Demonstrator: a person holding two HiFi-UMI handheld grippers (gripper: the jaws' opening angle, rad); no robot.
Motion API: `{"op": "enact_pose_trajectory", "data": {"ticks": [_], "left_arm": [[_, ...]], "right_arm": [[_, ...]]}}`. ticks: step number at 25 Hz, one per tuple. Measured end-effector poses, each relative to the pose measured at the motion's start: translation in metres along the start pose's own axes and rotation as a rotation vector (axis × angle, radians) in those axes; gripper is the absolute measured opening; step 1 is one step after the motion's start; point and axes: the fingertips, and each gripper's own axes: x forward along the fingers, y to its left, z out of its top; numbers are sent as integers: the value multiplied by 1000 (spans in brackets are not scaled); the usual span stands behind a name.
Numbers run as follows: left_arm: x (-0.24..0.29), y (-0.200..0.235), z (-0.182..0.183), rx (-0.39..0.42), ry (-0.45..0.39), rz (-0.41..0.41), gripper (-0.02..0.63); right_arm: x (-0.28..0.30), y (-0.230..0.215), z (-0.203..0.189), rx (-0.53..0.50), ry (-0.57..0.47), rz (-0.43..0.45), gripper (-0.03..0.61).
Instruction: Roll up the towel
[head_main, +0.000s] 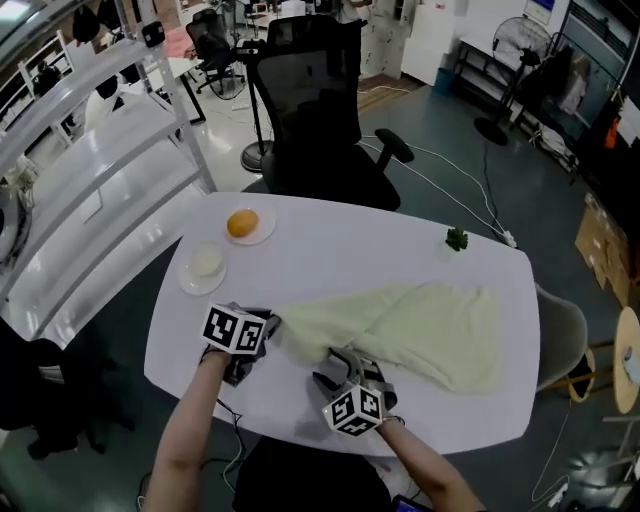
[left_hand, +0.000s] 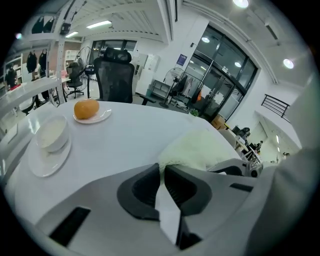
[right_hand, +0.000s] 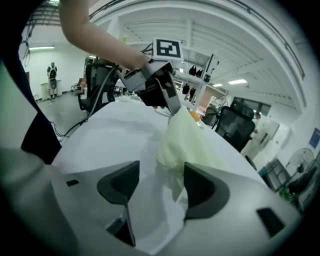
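White table (head_main: 350, 240), left tool (left_hand: 161, 170) pinching towel (head_main: 430, 330)

No writing here can be read.
The cube (head_main: 236, 329) on the left gripper (left_hand: 162, 167) and the cube (head_main: 355, 409) on the right gripper (right_hand: 161, 169), at the table's (head_main: 330, 240) near edge, show only black-and-white square patterns. A blue sign (left_hand: 181, 59) beyond the table is too small to read.

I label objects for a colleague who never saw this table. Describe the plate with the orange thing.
On the white table, look at the far left, near the black office chair. Of two white dishes there, the plate is nearer the chair and carries a round orange item; the other holds a bowl.
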Motion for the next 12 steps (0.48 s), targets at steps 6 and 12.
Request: {"op": "enact_pose_trajectory", "data": {"ticks": [6,12], "left_arm": [[-3,1,-6,-26,-15,3,40],[1,2,-8,17,-10,13,40]], "right_arm": [[-2,-21,12,-67,-25,-18,122],[-34,-79,52,-134,-86,-37,38]]}}
